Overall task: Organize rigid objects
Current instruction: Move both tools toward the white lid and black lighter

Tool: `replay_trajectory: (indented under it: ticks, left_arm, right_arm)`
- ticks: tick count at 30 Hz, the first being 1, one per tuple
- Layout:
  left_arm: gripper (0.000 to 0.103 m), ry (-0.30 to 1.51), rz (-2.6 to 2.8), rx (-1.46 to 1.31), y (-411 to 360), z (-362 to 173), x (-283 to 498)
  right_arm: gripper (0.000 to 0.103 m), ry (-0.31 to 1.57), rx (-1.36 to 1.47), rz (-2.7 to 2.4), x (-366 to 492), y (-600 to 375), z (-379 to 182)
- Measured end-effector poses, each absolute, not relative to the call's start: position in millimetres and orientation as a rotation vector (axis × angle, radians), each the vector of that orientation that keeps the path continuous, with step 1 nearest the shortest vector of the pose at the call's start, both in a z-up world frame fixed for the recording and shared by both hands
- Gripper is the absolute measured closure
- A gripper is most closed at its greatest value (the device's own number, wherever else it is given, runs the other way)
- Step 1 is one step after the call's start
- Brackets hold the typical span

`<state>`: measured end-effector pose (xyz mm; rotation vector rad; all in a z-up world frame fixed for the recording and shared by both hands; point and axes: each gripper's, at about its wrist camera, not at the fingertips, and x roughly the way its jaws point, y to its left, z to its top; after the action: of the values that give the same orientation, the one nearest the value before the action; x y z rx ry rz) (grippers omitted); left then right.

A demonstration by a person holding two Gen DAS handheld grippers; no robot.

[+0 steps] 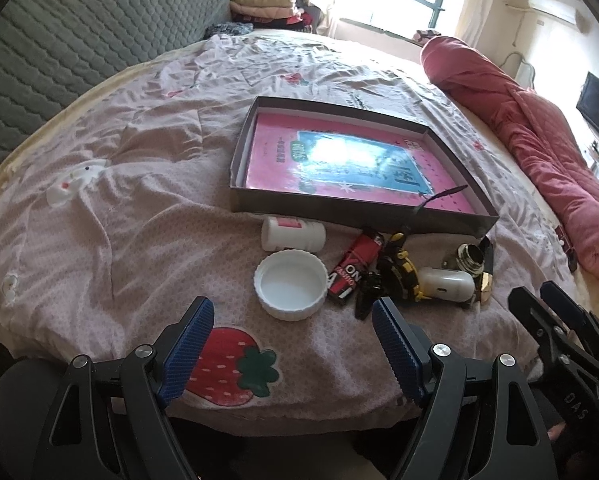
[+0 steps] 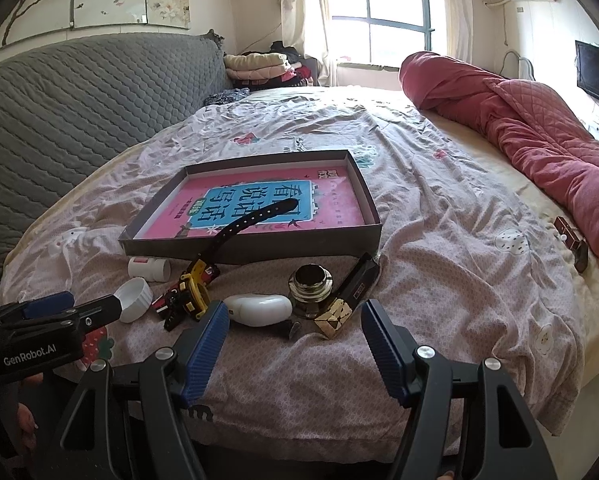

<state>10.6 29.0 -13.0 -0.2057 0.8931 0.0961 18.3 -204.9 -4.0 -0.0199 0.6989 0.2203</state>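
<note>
Nothing looked sorted yet — the shallow box [image 2: 373, 236] on the bed [image 2: 459, 280] held only a pink book [image 2: 339, 204], the bottle, lid, watch and other small objects [image 2: 259, 308] lay clustered just before it, and both the left claw [image 1: 293, 322] and right claw [image 2: 295, 318] hung released, empty.

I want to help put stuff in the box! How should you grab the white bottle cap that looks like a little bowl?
Pinch the ribbed rim of the white cap, one finger inside and one outside. It lies open side up on the bedspread, so come from above. The left hand-held gripper is open just in front of it. The red lighter crowds the cap's right side, so take the near or left edge.
</note>
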Motion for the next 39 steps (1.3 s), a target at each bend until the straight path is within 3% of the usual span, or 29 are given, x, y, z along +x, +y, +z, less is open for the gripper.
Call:
replay_trajectory:
  ticks: [24,39]
  left_arm:
    - [0.021,0.923,0.096,-0.206,34.5,-37.1,32.1]
    - [0.021,0.94,0.103,-0.196,36.9,-45.6,41.7]
  right_arm:
    - [0.035,0.74,0.07,0.168,38.2,-230.4,-15.9]
    - [0.035,0.862,0.098,0.102,65.8,-242.2,-41.4]
